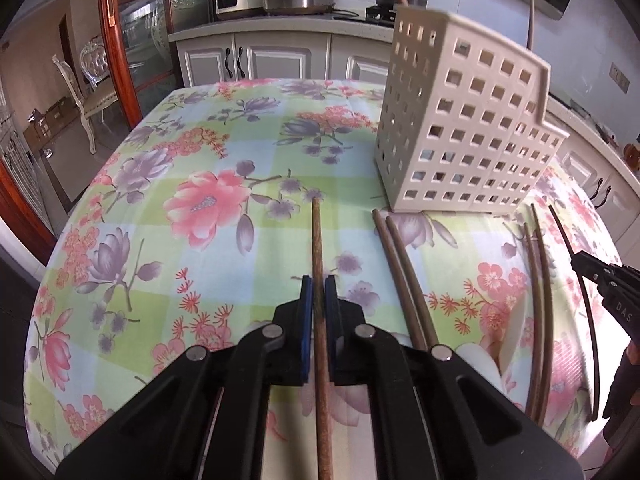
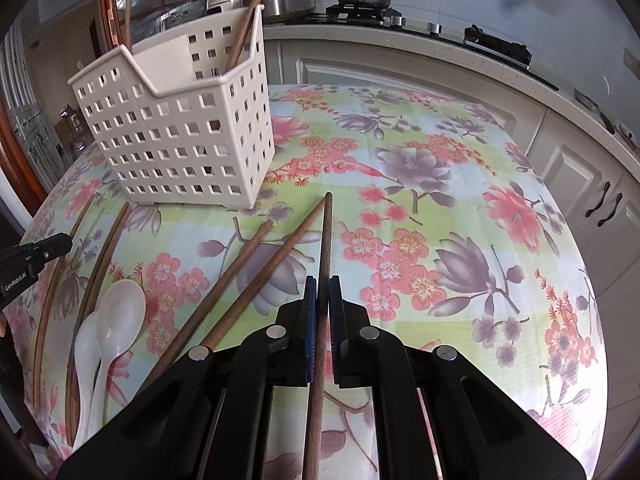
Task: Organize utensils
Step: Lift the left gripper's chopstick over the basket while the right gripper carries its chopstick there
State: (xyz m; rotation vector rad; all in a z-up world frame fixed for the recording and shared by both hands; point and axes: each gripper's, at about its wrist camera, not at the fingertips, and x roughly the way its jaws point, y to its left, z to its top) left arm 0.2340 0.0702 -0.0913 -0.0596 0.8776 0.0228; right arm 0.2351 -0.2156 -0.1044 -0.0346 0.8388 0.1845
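Plainly, each gripper has a chopstick pinched between its blue pads: the left gripper (image 1: 319,286) holds a reddish-brown chopstick (image 1: 317,240) that runs forward over the flowered surface (image 1: 200,264), and the right gripper (image 2: 322,286) clamps a second chopstick (image 2: 326,232) the same way. These sticks look light, stiff and thin, so I would judge them easy to lift but apt to swivel or slip in a narrow pinch; a hold nearer the middle should keep them from tipping.

Loose chopsticks (image 2: 248,264) lie just beside the right one, and two white spoons (image 2: 116,320), likely ceramic and so breakable, rest among more sticks at the surface's left.

Beyond stands the perforated white utensil basket (image 2: 180,136), with at least two sticks already leaning in its far compartments.

How the basket is divided inside is mostly hidden behind its walls. Both held chopsticks' rear ends pass out of view under the grippers, so I cannot say how far along each is gripped.
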